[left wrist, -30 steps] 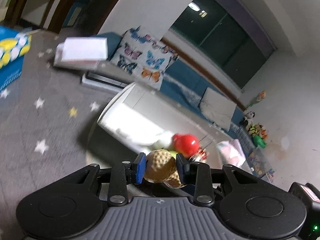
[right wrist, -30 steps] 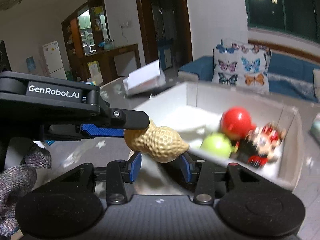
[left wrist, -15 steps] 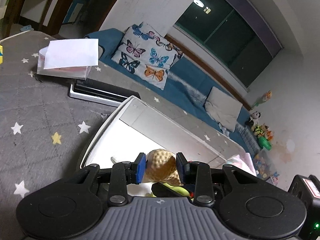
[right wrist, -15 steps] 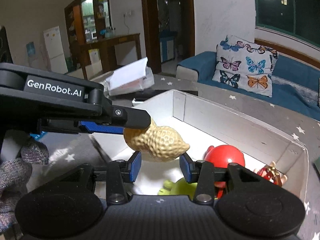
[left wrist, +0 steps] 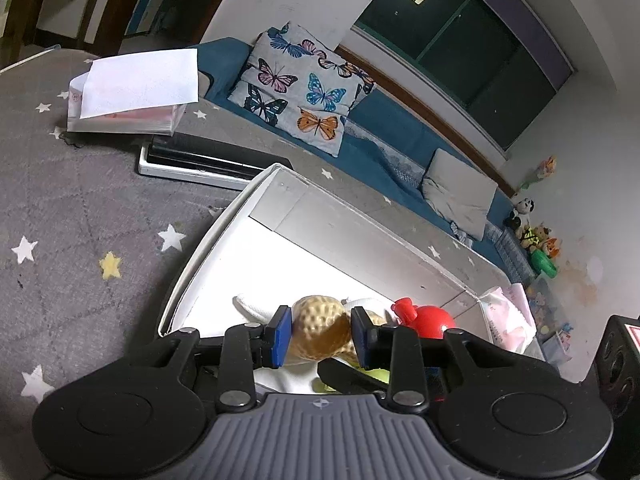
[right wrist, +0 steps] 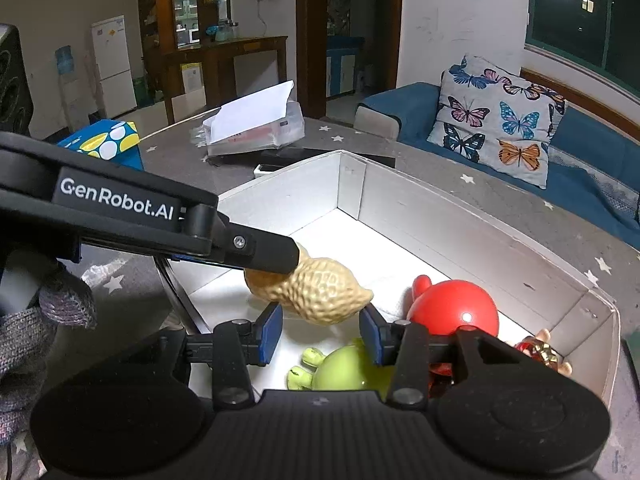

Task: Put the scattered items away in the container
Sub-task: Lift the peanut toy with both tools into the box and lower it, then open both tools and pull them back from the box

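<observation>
Tan peanut toy (left wrist: 318, 330) is clamped by left gripper (left wrist: 320, 335) over white box (right wrist: 460, 216); right gripper (right wrist: 321, 330) pads held apart, just beside it.

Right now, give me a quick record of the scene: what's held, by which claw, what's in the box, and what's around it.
held item: peanut toy
left claw: shut on one end of the peanut toy
right claw: pads flank its other end; contact unclear
position: above the white box
in box: red toy, green toy, small red-and-gold figure
nearby: tissue pack, butterfly pillow
</observation>
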